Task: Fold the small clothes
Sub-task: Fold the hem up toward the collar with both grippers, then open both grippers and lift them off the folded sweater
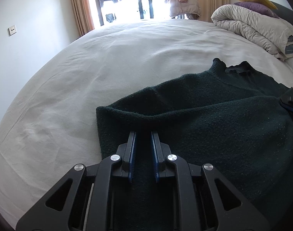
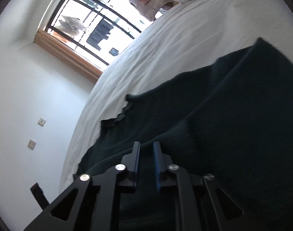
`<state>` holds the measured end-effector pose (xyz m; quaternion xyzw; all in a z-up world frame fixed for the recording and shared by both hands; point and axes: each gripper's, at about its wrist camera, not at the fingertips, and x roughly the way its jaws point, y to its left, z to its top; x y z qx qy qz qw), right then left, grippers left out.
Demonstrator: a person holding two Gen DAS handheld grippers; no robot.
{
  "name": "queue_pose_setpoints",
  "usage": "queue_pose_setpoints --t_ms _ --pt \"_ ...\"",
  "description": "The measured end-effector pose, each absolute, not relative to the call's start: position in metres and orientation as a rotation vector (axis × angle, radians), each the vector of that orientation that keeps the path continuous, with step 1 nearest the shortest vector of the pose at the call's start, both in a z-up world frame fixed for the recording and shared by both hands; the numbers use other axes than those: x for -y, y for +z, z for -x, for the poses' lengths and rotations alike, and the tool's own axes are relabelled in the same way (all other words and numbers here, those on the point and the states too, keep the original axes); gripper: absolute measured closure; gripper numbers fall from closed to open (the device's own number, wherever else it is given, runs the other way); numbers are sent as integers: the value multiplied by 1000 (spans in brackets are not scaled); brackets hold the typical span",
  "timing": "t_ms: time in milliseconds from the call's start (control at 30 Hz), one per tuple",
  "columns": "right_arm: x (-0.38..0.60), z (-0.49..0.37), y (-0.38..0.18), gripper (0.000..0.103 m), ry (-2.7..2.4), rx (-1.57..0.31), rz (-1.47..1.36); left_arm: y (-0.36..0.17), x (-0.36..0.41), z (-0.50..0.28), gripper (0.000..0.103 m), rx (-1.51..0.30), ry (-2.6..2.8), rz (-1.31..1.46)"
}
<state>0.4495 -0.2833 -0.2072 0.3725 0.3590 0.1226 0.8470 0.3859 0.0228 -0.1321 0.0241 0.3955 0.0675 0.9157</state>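
Dark green sweater (image 1: 214,115) half-folded on bed (image 1: 108,57). Left tongs (image 1: 143,134) pinching its edge; right tongs (image 2: 146,146) look pressed onto knit too. Risk: slack fabric slips, fold goes crooked.

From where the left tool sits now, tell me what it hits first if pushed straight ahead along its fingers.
The left tool meets the dark green sweater at once: a raised fold of the knit lies right at its fingertips. Past that fold is the white bedsheet. Whether the pads already pinch the cloth is unclear.
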Motion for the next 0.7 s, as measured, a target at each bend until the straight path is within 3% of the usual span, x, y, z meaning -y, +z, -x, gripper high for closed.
queue_pose_setpoints --t_ms 133,167,233,367,400,433,500,533,567,700 --pt "336 -422 -205 101 54 -753 -825 -131 -23 -387 88 -814 138 -50" --pt "343 -410 -199 94 32 -745 -812 -130 -23 -387 88 -818 138 -51" --pt "352 -380 -182 45 5 -729 -802 -127 -25 -385 88 -830 131 -39" --pt "355 -303 -127 37 1 -598 -645 -102 -43 -352 88 -817 123 114" --pt "353 -282 -114 30 0 -572 -588 -96 -43 -336 87 -792 118 126" --pt "350 -265 -104 25 2 -554 -540 -89 -39 -317 80 -766 110 102" --pt "342 -228 -87 19 3 -525 -433 -77 -25 -275 40 -701 72 29" --pt "337 -210 -82 16 1 -515 -384 -72 -20 -255 11 -667 52 13" --pt "333 -196 -77 16 -5 -511 -349 -67 -14 -233 6 -628 33 0" --pt "323 -142 -75 15 -18 -503 -275 -49 23 -146 6 -521 -93 -141"
